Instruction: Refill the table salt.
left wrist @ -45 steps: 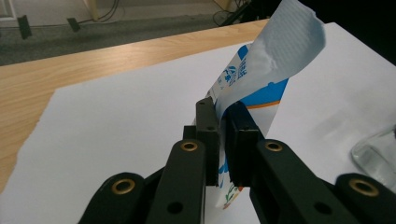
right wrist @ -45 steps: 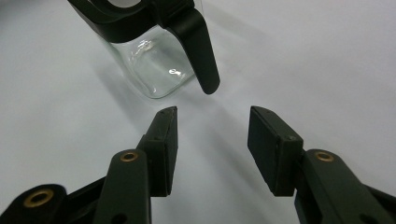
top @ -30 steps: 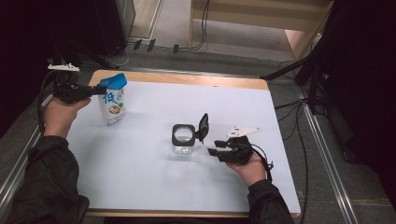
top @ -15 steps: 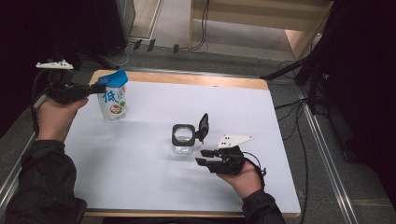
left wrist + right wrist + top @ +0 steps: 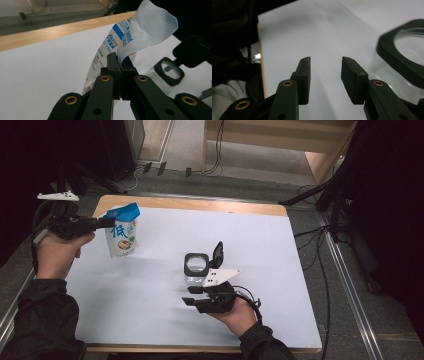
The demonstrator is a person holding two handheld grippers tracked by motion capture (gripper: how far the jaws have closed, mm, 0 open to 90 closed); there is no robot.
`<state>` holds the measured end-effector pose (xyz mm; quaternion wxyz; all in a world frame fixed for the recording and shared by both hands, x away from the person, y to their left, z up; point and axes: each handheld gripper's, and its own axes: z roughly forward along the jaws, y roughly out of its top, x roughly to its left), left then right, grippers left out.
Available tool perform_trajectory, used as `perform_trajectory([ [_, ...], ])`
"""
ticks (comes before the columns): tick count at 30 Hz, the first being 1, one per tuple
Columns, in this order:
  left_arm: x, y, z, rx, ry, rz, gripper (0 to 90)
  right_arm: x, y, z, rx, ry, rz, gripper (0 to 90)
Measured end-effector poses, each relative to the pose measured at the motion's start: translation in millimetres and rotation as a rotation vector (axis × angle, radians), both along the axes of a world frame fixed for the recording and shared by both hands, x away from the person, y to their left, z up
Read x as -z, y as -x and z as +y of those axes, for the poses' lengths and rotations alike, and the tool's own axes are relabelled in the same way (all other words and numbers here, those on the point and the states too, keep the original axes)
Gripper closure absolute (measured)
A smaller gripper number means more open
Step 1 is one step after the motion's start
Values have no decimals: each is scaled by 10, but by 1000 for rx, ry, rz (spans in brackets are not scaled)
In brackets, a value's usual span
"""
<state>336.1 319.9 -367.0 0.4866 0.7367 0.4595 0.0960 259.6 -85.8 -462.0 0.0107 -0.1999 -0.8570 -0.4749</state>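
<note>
A white and blue printed pouch (image 5: pixel 122 234) hangs just above the white mat at the left, its torn blue top (image 5: pixel 147 22) flaring open. My left gripper (image 5: pixel 107 222) is shut on the pouch's upper edge, and its jaws (image 5: pixel 119 65) pinch the film. A clear jar with a square black rim (image 5: pixel 196 265) stands mid-table, its black flip lid (image 5: pixel 218 254) raised. My right gripper (image 5: pixel 190 296) lies just in front of the jar and points left. Its jaws (image 5: pixel 325 65) have just been opening, with nothing between them. The jar's rim (image 5: pixel 392 56) is to their right.
The white mat (image 5: pixel 150 320) covers a wooden table whose bare far edge (image 5: pixel 200 204) shows. Cables and stand legs (image 5: pixel 320 200) lie on the floor beyond and to the right. A metal rail (image 5: pixel 350 285) runs along the right side.
My right gripper has come from the jar's right side round to its front, nearer the person. My left gripper has lifted the pouch a little and drawn it left.
</note>
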Motion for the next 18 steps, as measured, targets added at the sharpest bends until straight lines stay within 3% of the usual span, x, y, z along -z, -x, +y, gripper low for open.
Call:
perform_trajectory([
  [3,1,67,-32,22,29,9,900,-40,-40,125,-19,-11,10,615],
  [7,-7,128,-82,33,29,15,900,-44,-62,239,-31,-6,-8,604],
  [10,-9,185,-131,47,15,12,900,-56,-25,357,-46,-10,-32,580],
  [12,-2,216,-148,52,14,17,900,-69,5,465,-65,-15,-73,578],
  [18,-13,320,-186,55,14,19,900,-11,-85,695,-61,-7,-56,571],
])
